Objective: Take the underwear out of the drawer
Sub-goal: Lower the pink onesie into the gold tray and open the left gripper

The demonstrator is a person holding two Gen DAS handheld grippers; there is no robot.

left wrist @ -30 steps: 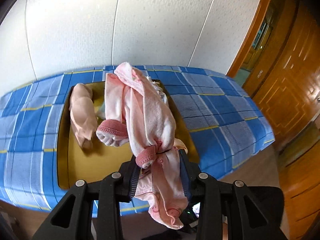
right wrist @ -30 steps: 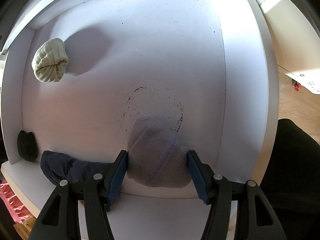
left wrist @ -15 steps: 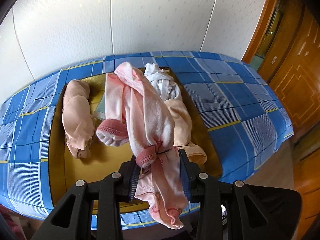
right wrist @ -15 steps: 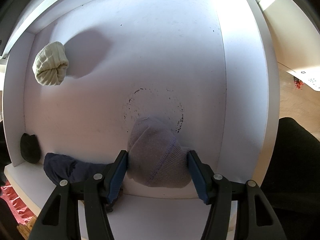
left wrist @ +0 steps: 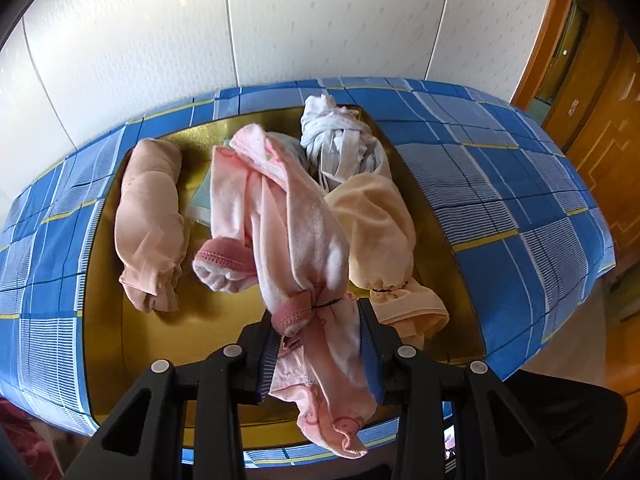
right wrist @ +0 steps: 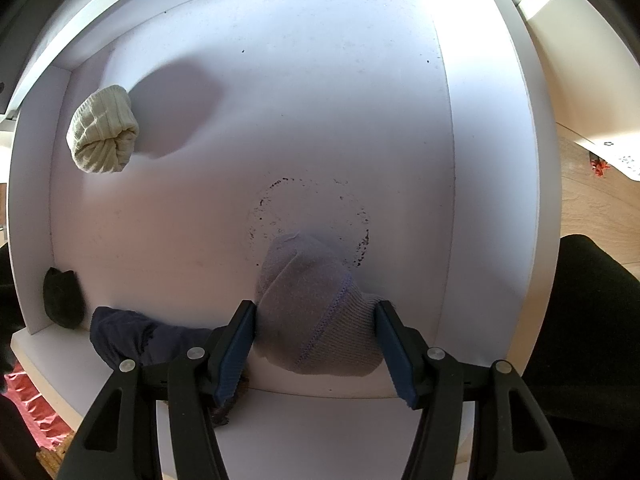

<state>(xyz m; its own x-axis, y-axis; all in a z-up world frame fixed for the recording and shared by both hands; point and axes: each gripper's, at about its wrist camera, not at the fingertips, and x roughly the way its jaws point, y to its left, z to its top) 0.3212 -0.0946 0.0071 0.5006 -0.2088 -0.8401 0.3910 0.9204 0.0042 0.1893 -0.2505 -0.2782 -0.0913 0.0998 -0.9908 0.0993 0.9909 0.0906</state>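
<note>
Left gripper (left wrist: 318,346) is clamped tight on pink underwear (left wrist: 296,240), dangling over the gold tray (left wrist: 104,280) on the blue checked cloth (left wrist: 512,208). Right gripper (right wrist: 316,344) squeezes a grey rolled pair (right wrist: 316,312) near the front of the white drawer (right wrist: 480,160), cream roll (right wrist: 104,130) far left.

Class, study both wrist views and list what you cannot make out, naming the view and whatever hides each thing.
- Left wrist view: the near part of the gold tray, behind the left tongs and the pink underwear they grip.
- Right wrist view: the end of the navy garment, behind the right tongs.
- Right wrist view: what the small black item is, dark and small.
- Right wrist view: the drawer's near wall, behind the tongs.
</note>
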